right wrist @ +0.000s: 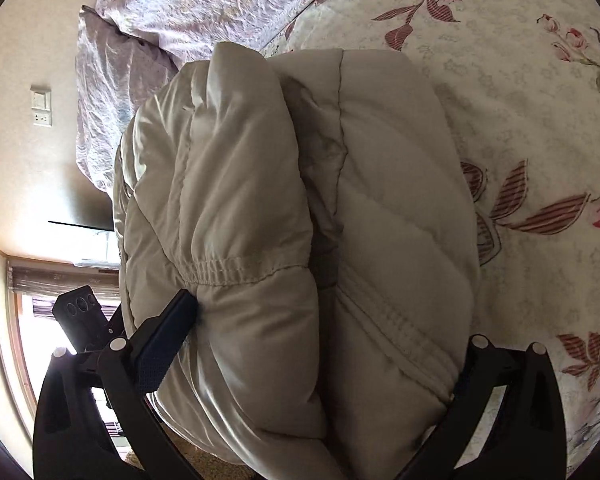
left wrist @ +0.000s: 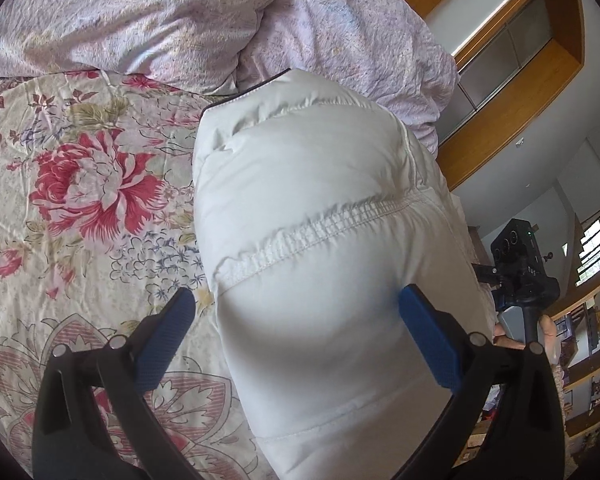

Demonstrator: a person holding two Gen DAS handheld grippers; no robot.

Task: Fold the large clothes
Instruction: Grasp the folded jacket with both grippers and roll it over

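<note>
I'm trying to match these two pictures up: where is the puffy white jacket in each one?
Left wrist view: the white jacket fills the centre and right, between the left gripper's fingers.
Right wrist view: it fills the centre, looking beige in shadow.
Shared landmark: the floral bedspread beneath it.

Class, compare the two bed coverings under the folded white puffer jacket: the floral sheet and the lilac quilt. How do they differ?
The floral sheet carries big red flowers; the lilac quilt shows only a faint, fine print. The sheet lies spread flat; the quilt is heaped in creased folds. The white puffer jacket rests mostly on the sheet, with the quilt beyond its far end. Both are pale bedding on one bed.
</note>
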